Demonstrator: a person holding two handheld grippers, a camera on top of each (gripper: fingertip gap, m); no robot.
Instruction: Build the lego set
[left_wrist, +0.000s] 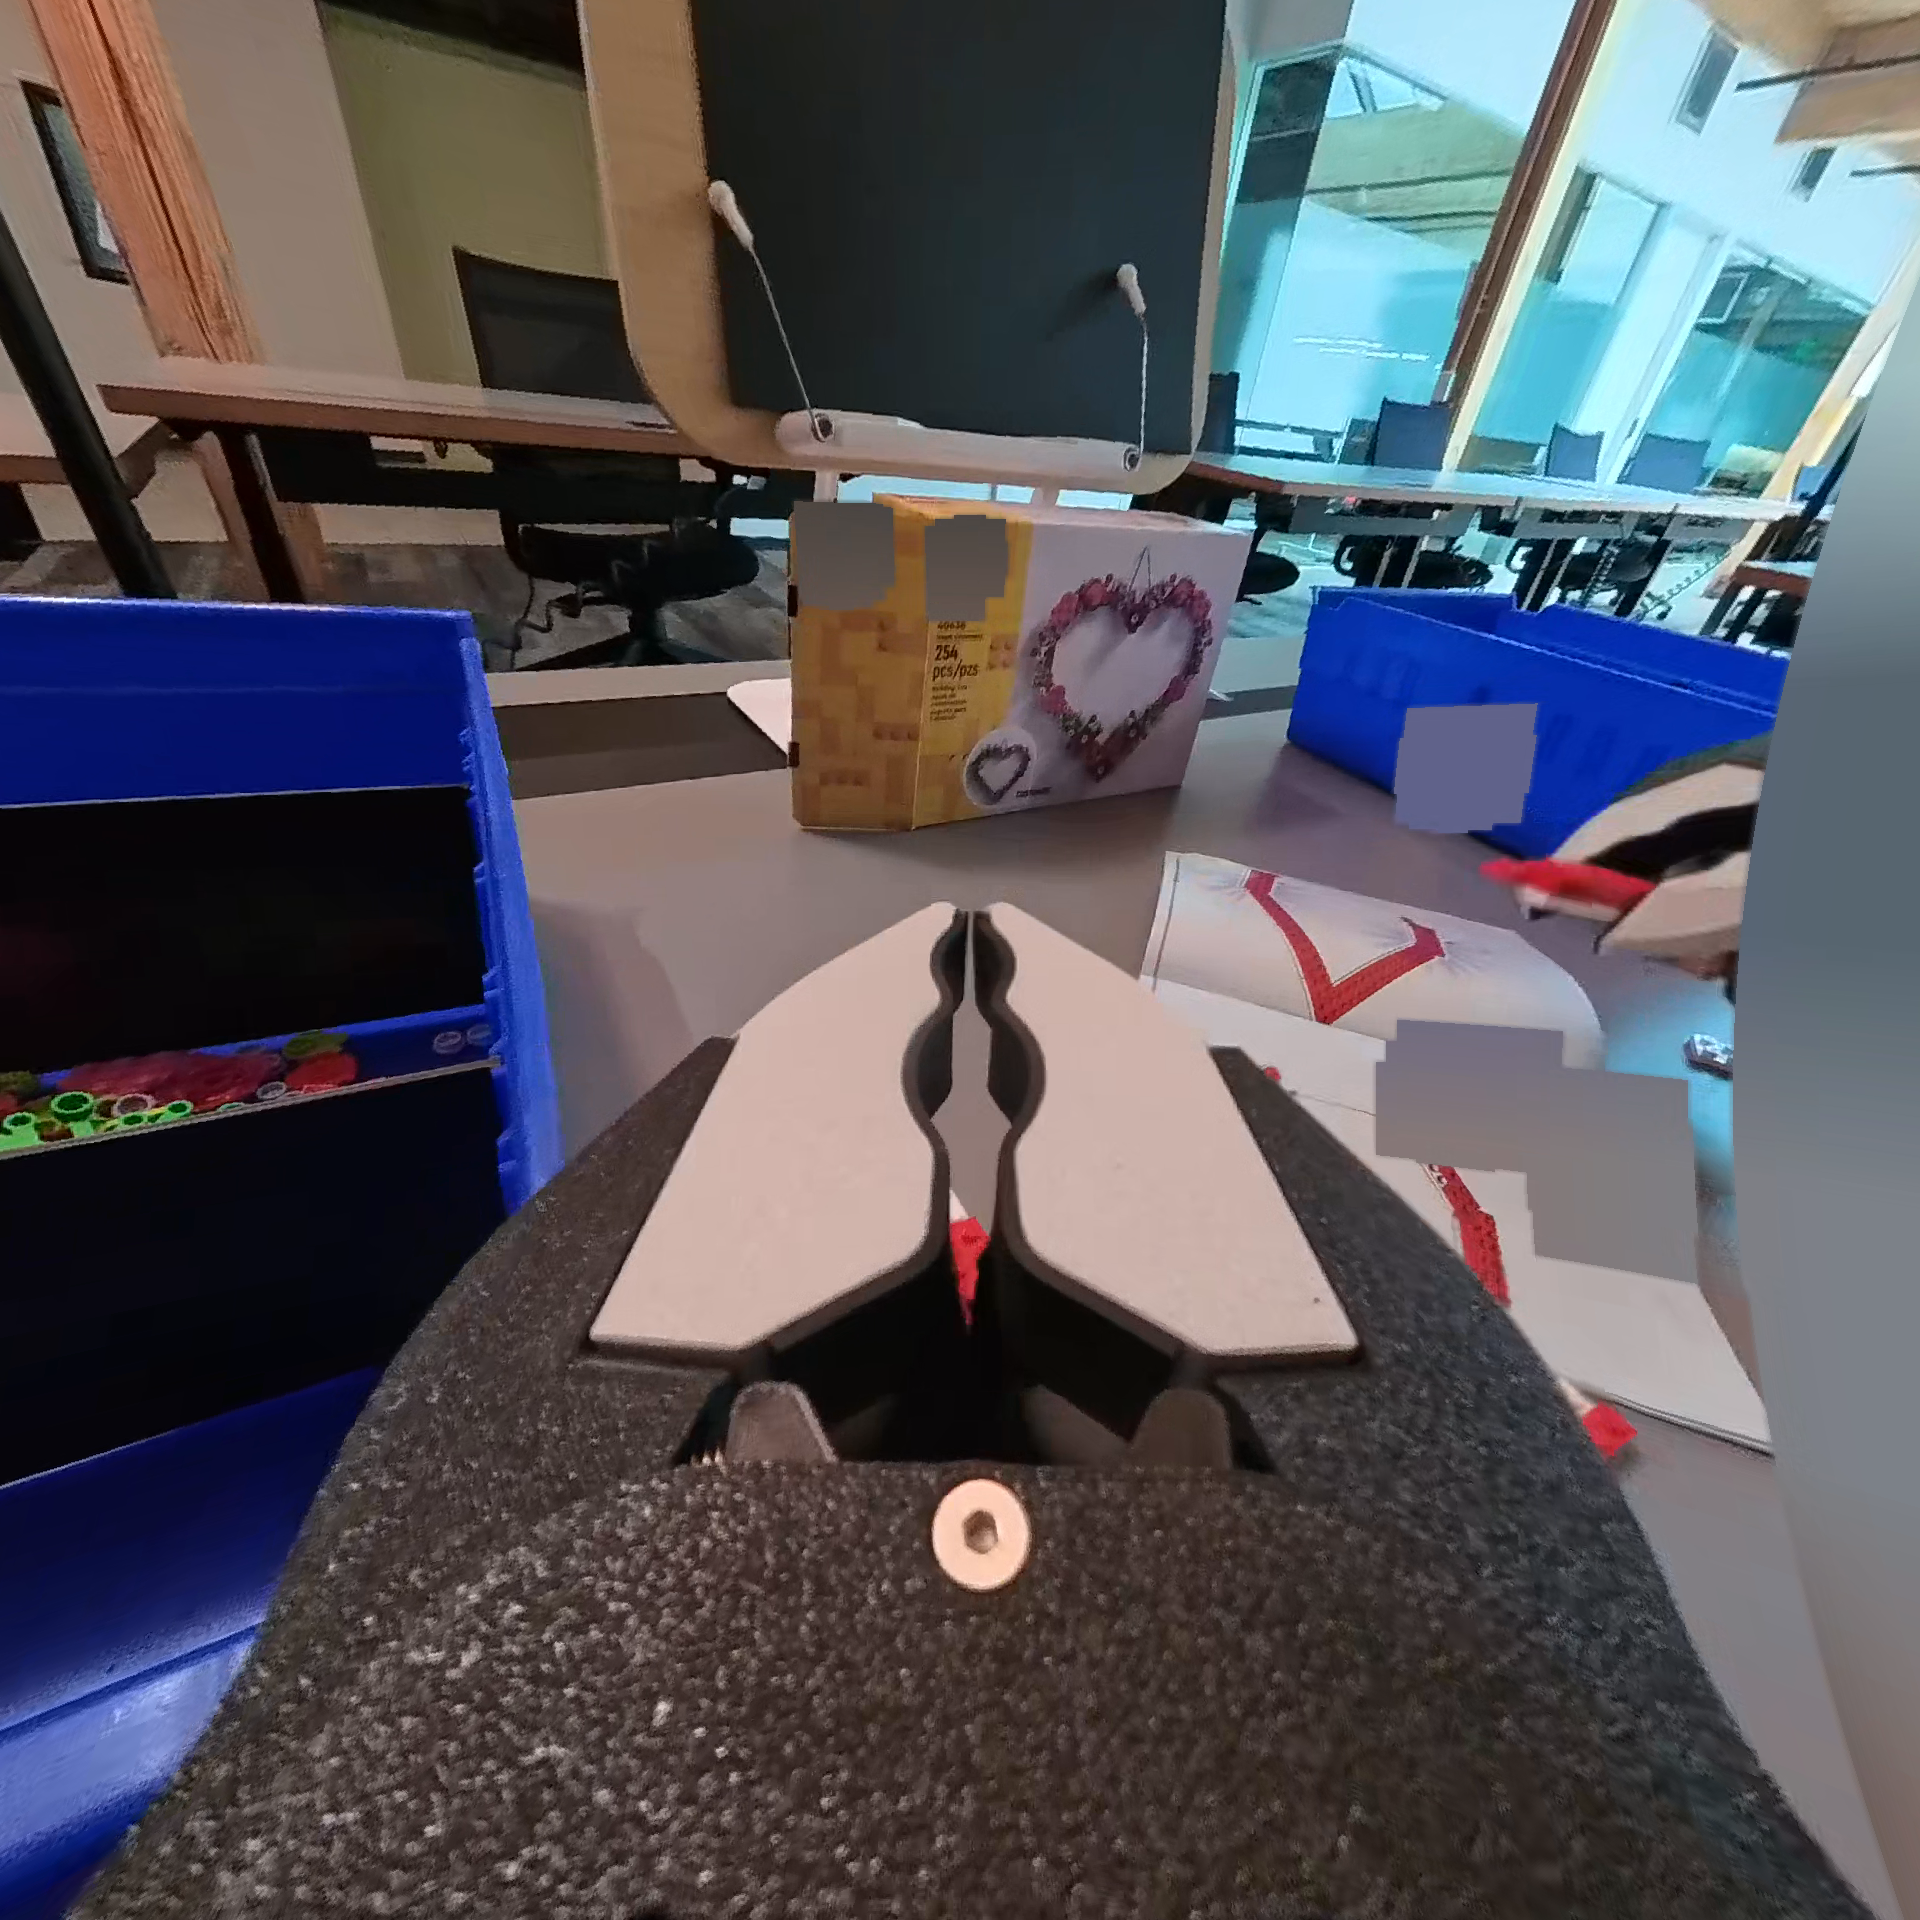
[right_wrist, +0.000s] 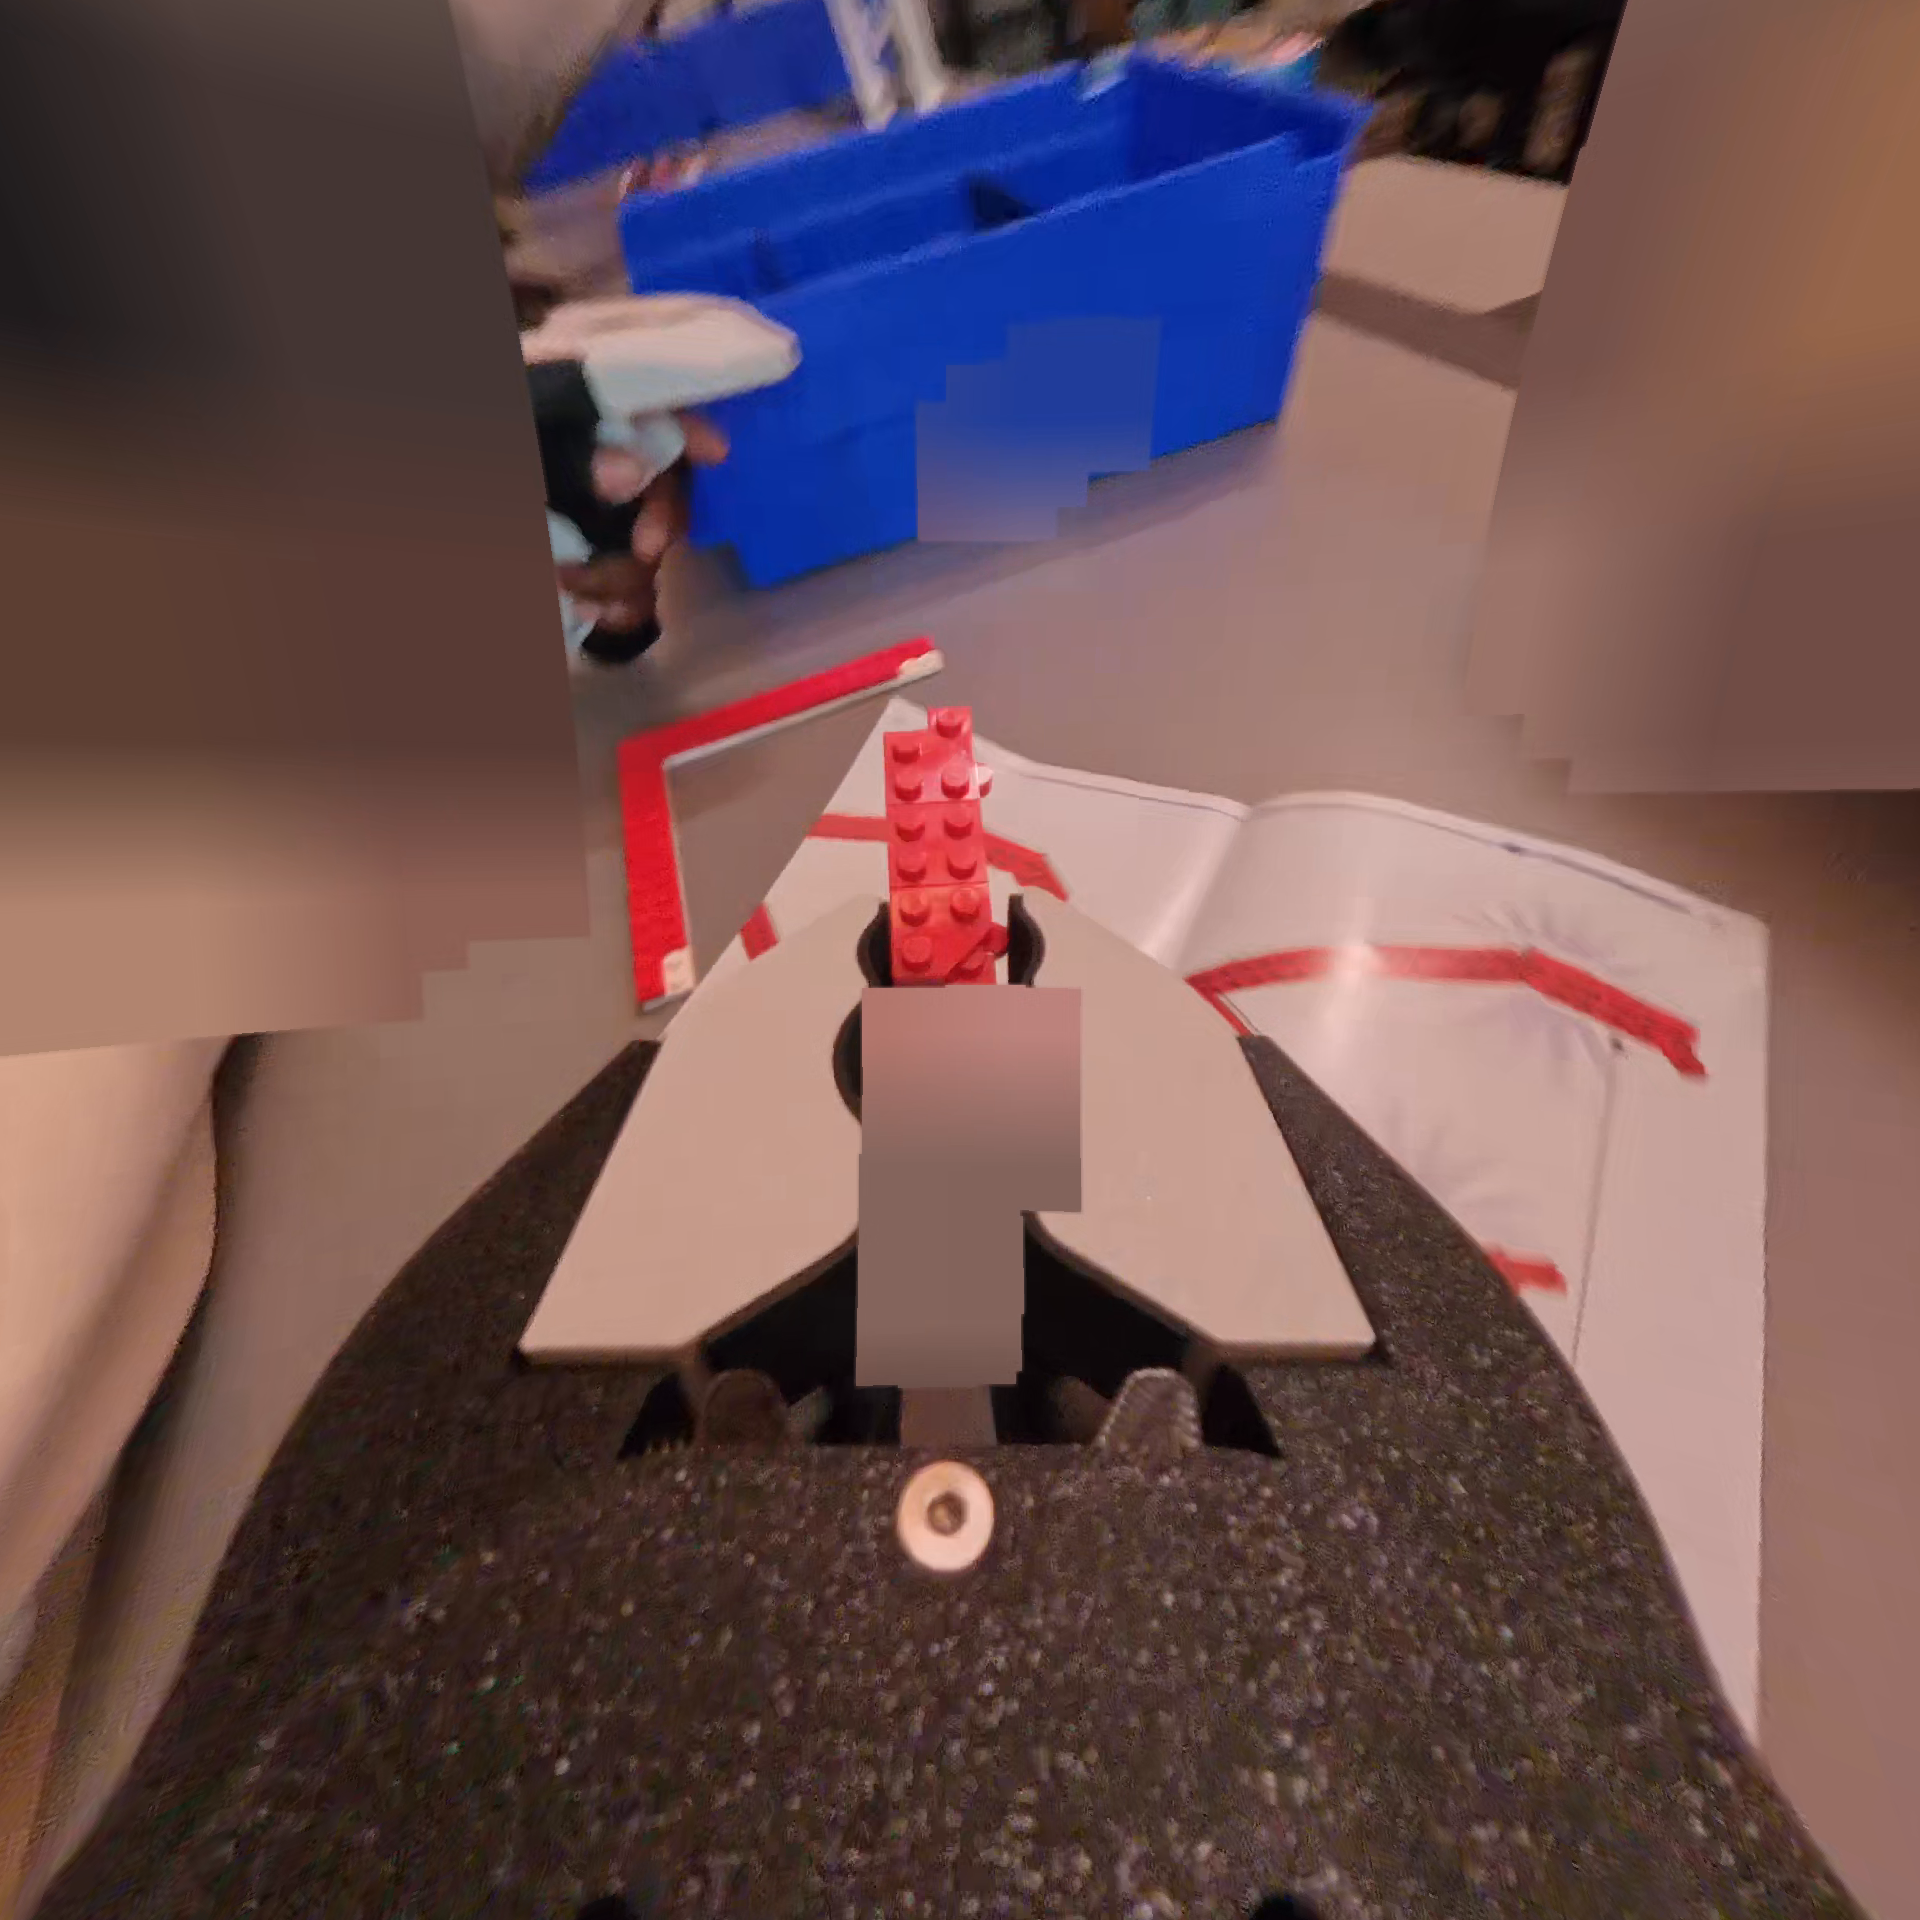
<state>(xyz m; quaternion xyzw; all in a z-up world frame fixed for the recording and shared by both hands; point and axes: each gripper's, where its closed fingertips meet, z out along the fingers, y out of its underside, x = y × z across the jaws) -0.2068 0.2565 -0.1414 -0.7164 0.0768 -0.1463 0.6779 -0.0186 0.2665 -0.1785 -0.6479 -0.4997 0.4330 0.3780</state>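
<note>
My left gripper (left_wrist: 968, 916) is shut, its fingertips meeting with nothing between them, above the grey table (left_wrist: 790, 914). A bit of red brick (left_wrist: 968, 1262) shows through the gap farther back, below the fingers. My right gripper (right_wrist: 948, 940) is shut on a red strip of studded bricks (right_wrist: 935, 821) that sticks out forward over the open instruction booklet (right_wrist: 1403, 997). In the left wrist view the right gripper (left_wrist: 1605, 883) shows at the right edge with the red strip (left_wrist: 1538, 878) in it. A red L-shaped frame (right_wrist: 655, 831) lies on the table left of the booklet.
The set's box (left_wrist: 997, 675) stands upright ahead. A blue bin (left_wrist: 239, 707) with small green and red pieces (left_wrist: 156, 1091) is close on the left; another blue bin (left_wrist: 1507, 675) is at the back right, also in the right wrist view (right_wrist: 987, 312). The booklet (left_wrist: 1351, 987) lies right. A hand (right_wrist: 644, 499) holds the other gripper. The grippers' ends are close to 20 centimeters from one another.
</note>
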